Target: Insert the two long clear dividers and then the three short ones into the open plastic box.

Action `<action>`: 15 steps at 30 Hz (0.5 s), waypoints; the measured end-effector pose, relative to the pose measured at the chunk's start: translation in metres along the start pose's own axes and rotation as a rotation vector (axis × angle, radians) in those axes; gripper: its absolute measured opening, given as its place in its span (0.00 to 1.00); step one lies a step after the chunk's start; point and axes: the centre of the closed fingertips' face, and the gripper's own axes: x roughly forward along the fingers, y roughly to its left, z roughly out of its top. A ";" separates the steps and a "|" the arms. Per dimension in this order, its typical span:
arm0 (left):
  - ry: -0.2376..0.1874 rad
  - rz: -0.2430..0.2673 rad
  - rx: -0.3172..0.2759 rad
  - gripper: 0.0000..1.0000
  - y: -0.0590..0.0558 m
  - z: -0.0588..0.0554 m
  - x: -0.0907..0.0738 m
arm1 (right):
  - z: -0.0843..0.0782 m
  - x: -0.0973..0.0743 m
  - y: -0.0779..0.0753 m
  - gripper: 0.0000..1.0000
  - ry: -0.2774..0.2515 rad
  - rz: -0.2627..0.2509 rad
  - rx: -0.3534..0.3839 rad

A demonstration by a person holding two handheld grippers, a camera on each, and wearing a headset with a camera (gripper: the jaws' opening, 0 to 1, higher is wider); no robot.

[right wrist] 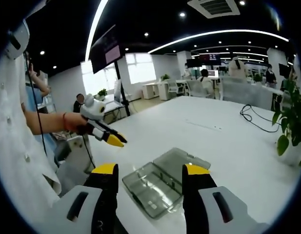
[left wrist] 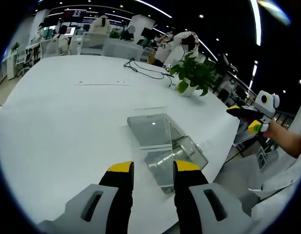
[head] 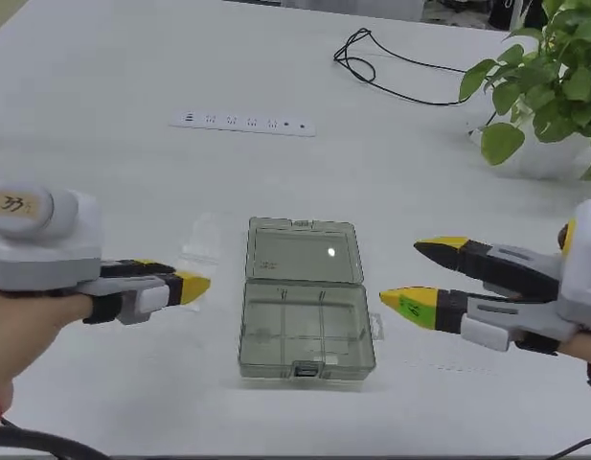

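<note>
Divider (left wrist: 151, 146) in left jaws, box open mid-table

The box (head: 305, 307) lies open on the white table (head: 103, 96), towards its near edge. The lid is flat on the far side and the base is on the near side. Thin partition lines show inside the base, but I cannot tell what they are.

The left gripper (head: 185, 284) hovers left of the base, near it but apart from it, tips pointing right. In the left gripper view its jaws stand narrow, with the clear divider upright across the gap and its side edges at the two yellow tips. The box shows through the divider.

The right gripper (head: 424, 276) hovers right of the box, tips pointing left. Its jaws are wide with nothing between them.

A faint clear shape (head: 207, 240) lies on the table just left of the lid, too faint to identify.

Well beyond the box lies a power strip (head: 242, 123). Farther right a black cable (head: 391, 72) loops on the table. A plant (head: 554, 77) stands at the far right
</note>
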 end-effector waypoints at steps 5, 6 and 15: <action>-0.034 -0.060 -0.009 0.30 -0.029 0.004 0.004 | 0.006 0.009 0.006 0.43 -0.004 -0.013 0.051; -0.039 -0.071 -0.011 0.30 -0.034 0.005 0.006 | 0.008 0.010 0.006 0.41 -0.008 -0.021 0.066; -0.052 -0.145 -0.010 0.30 -0.073 0.002 0.012 | 0.009 0.027 0.018 0.31 -0.013 -0.031 0.201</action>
